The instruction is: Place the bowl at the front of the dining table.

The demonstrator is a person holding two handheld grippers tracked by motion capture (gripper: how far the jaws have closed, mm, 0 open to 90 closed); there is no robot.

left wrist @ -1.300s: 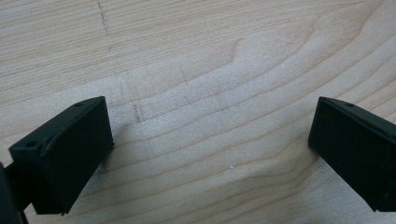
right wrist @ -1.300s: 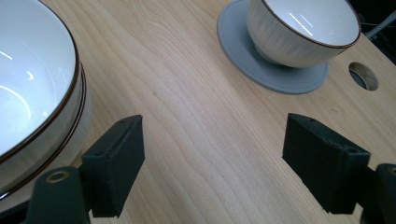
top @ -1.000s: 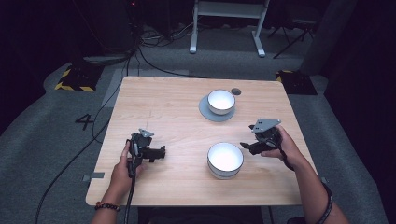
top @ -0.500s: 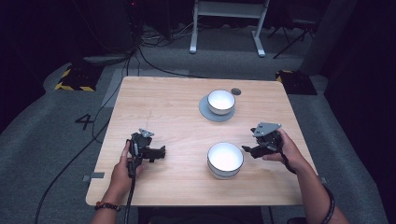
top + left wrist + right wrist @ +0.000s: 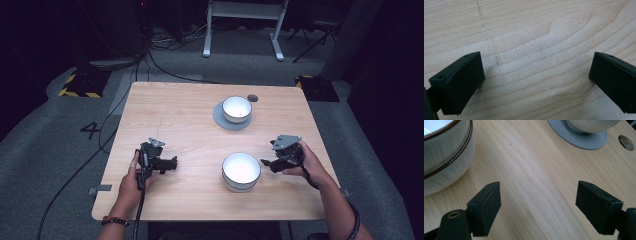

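High view shows us the near bowl (image 5: 241, 171) just left of the right tool (image 5: 268, 163), whose jaws stand wide and empty; the left tool (image 5: 172, 163), also wide, lies farther off.

I hold my left gripper (image 5: 170, 163) at lower left of the high view, jaws wide apart; my right gripper (image 5: 267, 163) sits lower right, jaws spread too, forearms entering from the bottom.

bowls: 2 (image 5: 241, 171) (image 5: 236, 109) | saucer: 1 (image 5: 220, 119) | grippers: 2 (image 5: 173, 164) (image 5: 265, 162)
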